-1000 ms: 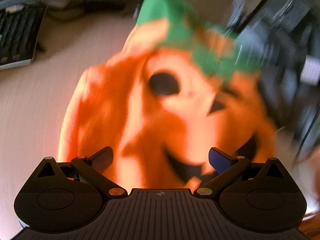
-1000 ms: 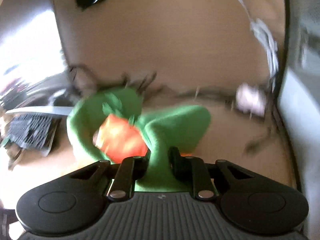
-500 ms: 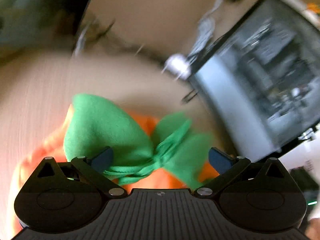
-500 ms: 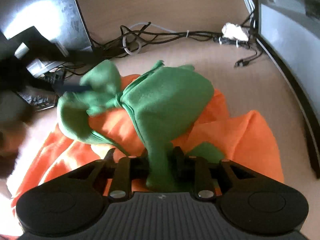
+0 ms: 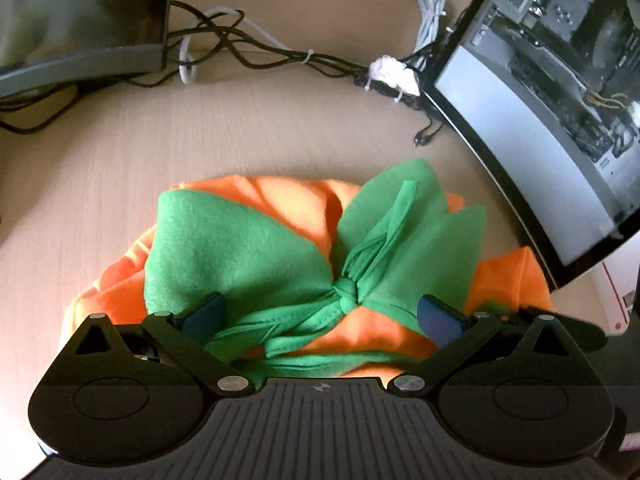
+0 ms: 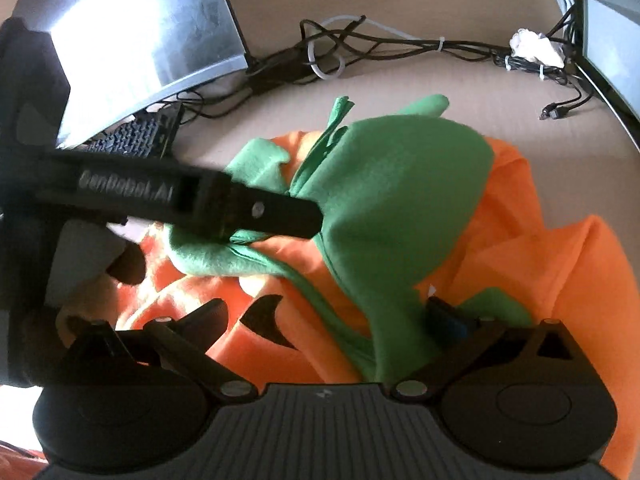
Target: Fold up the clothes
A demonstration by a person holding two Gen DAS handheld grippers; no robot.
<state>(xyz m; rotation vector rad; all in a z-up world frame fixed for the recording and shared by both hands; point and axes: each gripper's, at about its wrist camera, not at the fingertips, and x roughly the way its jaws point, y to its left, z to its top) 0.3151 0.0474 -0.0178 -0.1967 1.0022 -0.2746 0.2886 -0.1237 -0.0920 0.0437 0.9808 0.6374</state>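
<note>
An orange pumpkin costume (image 5: 288, 204) with a green leaf collar (image 5: 224, 248) and a knotted green tie (image 5: 346, 292) lies bunched on the desk. My left gripper (image 5: 322, 318) hovers open over the knot, its blue pads apart on either side of the tie. In the right wrist view the costume (image 6: 560, 264) shows a black face cut-out (image 6: 264, 320). My right gripper (image 6: 328, 318) has its jaws opening wide. A green collar flap (image 6: 400, 216) hangs down between them, pressed by neither pad. The left gripper (image 6: 304, 220) reaches in from the left over the collar.
A monitor (image 5: 80, 20) stands at the back left and a glass-sided computer case (image 5: 540, 100) at the right. Tangled cables (image 5: 260, 48) run along the back of the pale desk (image 5: 80, 180). A keyboard (image 6: 136, 136) lies at the left.
My right gripper went from shut on the green collar to wide open, and the cloth dropped onto the costume. The left gripper moved from over the pumpkin face to over the collar knot.
</note>
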